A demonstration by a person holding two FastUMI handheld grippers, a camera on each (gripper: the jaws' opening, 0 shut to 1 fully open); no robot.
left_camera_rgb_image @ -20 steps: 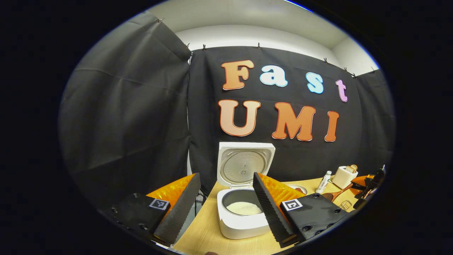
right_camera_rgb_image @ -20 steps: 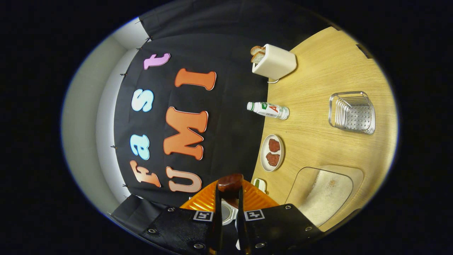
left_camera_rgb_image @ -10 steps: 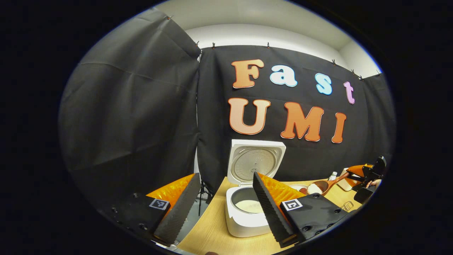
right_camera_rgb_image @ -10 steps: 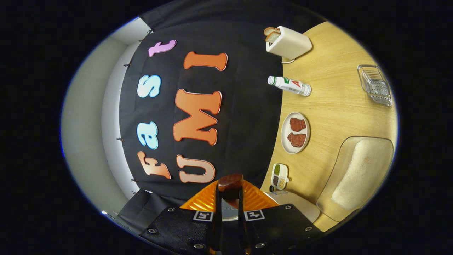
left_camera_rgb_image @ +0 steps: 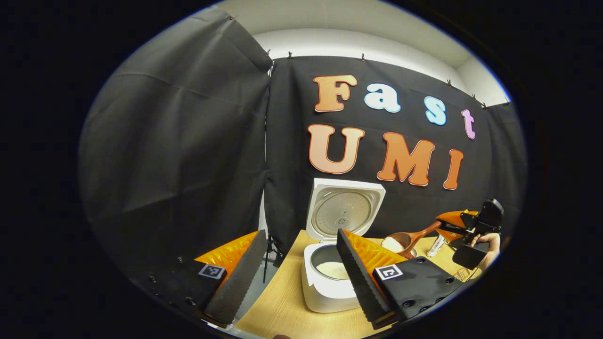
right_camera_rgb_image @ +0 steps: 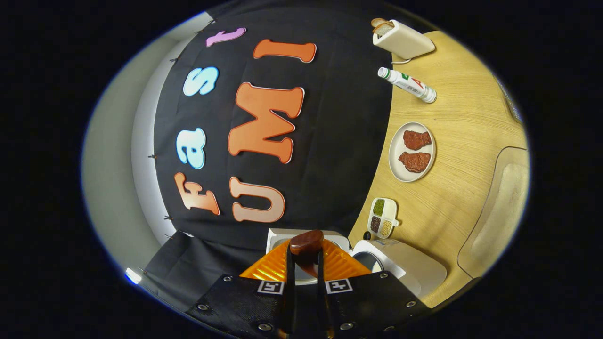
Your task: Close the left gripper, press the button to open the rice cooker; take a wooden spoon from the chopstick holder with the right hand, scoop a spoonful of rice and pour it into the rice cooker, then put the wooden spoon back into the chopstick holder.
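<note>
Rice-laden wooden spoon [left_camera_rgb_image: 405, 240], clamped in right tool [right_camera_rgb_image: 305, 263], now nearer rice cooker [left_camera_rgb_image: 330, 282]; left tool [left_camera_rgb_image: 297, 278] wide.

The white rice cooker [left_camera_rgb_image: 330, 292] stands open near the table's [left_camera_rgb_image: 282, 310] left edge, lid upright, rice in its pot. The wooden spoon [left_camera_rgb_image: 407, 239], heaped with rice, hangs level just right of it.
</note>
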